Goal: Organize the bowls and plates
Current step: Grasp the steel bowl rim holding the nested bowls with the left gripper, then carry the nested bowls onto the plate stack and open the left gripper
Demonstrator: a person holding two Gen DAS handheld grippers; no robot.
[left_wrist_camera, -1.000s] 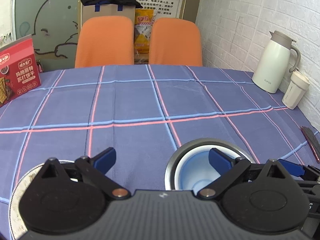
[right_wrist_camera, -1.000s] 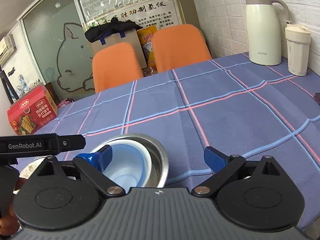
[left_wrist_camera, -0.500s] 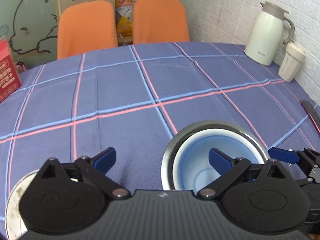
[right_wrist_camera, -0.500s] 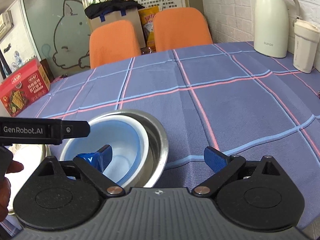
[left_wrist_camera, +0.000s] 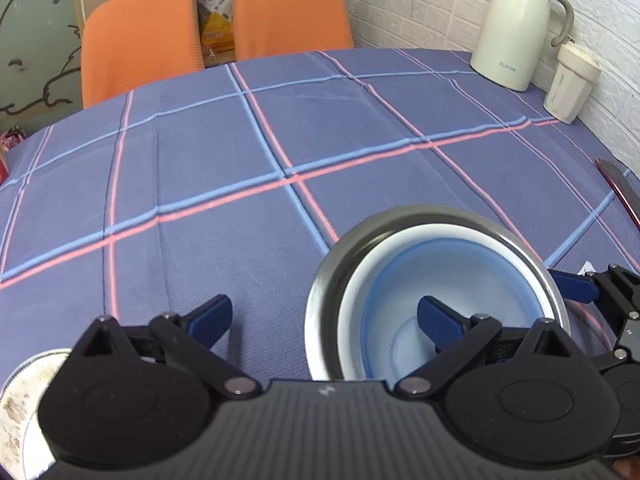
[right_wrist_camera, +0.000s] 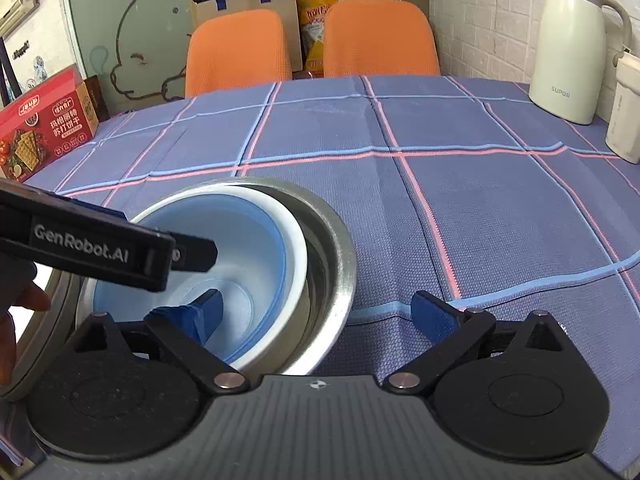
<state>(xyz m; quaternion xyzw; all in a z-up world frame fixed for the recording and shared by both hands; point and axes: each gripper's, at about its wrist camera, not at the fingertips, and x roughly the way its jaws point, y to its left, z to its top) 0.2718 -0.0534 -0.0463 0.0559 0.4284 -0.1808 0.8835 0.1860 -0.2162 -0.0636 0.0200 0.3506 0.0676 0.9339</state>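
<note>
I am holding my left gripper (left_wrist_camera: pixel 324 312) low and level, its jaws spread wide. My right gripper (right_wrist_camera: pixel 316 312) is sitting just beside it, jaws equally wide apart, while my left hand (right_wrist_camera: pixel 16 312) is wrapping the left gripper's handle.

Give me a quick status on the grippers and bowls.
Left gripper open, right gripper open, each straddling the bowl stack's rim. Blue bowl nested in steel bowl. Patterned plate beside, left.
</note>
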